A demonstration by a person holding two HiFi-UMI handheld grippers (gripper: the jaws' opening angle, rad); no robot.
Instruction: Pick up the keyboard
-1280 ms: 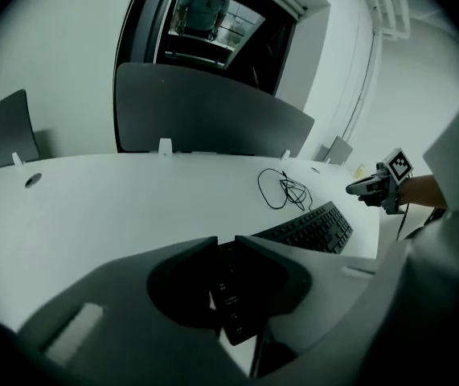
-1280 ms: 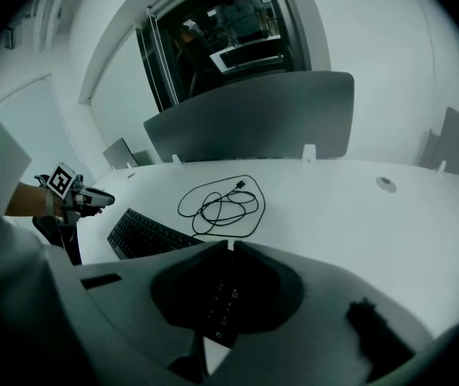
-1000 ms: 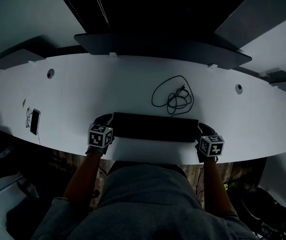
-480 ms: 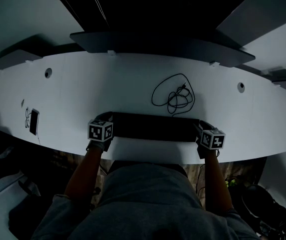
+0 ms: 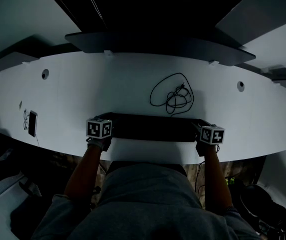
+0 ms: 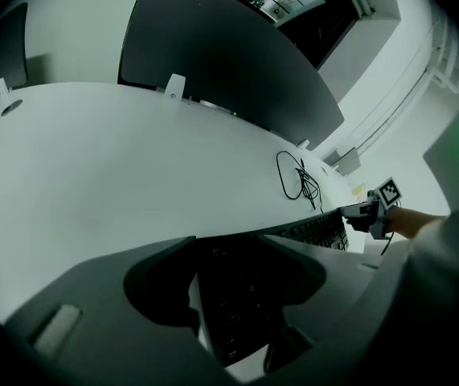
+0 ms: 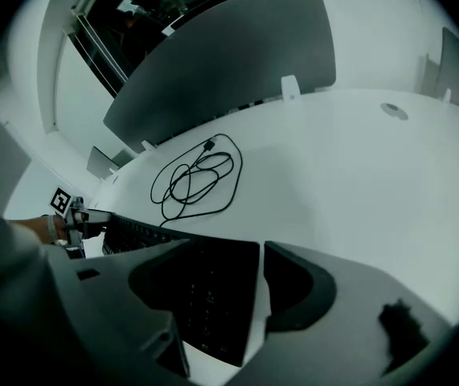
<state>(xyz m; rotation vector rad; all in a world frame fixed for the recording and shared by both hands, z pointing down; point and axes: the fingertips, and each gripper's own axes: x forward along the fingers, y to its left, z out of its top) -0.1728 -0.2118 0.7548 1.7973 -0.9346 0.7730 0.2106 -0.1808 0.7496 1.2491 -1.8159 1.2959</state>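
A long black keyboard [image 5: 153,128] lies flat on the white desk [image 5: 107,89], near its front edge. My left gripper [image 5: 105,120] straddles its left end and my right gripper [image 5: 203,125] its right end. In the left gripper view the keyboard's end [image 6: 231,316] sits between the wide jaws of the left gripper [image 6: 233,276], with gaps on both sides. The right gripper view shows the same: the keyboard [image 7: 209,304] lies inside the spread jaws of the right gripper [image 7: 229,284], untouched. Both grippers' jaws have just been opening and stand open.
A coiled black cable [image 5: 172,95] lies just behind the keyboard. A phone [image 5: 32,123] rests at the desk's far left. Dark divider panels [image 5: 158,46] stand along the desk's back edge. Two round grommet holes [image 5: 239,85] pierce the desk. The person's lap is below the front edge.
Both grippers have sunk a little toward the desk at the keyboard's two ends. The keyboard lies in the same place.
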